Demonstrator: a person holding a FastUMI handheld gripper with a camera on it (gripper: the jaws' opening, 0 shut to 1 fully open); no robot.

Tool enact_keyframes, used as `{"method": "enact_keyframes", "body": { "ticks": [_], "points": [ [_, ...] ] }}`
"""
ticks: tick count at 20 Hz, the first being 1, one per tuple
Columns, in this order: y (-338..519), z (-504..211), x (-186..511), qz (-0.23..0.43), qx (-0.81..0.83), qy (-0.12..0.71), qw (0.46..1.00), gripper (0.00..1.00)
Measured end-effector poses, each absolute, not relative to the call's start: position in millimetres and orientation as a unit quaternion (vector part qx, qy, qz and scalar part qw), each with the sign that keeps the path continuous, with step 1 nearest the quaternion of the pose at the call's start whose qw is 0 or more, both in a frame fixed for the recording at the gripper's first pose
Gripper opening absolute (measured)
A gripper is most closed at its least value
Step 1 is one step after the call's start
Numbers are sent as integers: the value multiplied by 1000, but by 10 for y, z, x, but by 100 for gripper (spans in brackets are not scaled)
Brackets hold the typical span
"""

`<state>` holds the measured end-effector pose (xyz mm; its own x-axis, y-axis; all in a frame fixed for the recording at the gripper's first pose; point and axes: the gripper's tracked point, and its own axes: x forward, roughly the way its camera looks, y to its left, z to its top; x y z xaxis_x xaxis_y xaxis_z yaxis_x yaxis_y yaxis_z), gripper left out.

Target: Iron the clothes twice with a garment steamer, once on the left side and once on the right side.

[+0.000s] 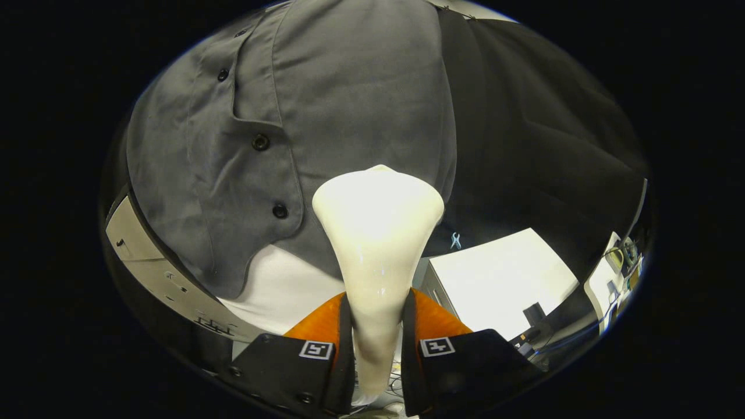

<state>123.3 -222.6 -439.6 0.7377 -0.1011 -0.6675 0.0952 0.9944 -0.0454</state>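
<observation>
While my fingers (pixel 377 343) press closed on both sides of the cream garment steamer's (pixel 377 233) handle, its flared head rises just ahead of me against the lower front of the grey buttoned shirt (pixel 349 105) hanging beyond, a white desk (pixel 500 273) beside it.

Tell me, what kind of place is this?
Likely a recording booth or lab, not a home. A grey shirt hangs against black cloth, a white table stands beyond, and the hand-held gripper is shut on a cream garment steamer.
</observation>
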Motion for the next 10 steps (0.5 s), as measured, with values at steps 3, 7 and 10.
{"method": "enact_keyframes", "body": {
  "ticks": [3,7,10],
  "points": [
    [-2214,-4416,1135,-58,3,359,932,40],
    [-2204,-4237,984,-65,7,347,936,41],
    [-2147,-3930,878,-67,9,327,943,40]
  ]
}}
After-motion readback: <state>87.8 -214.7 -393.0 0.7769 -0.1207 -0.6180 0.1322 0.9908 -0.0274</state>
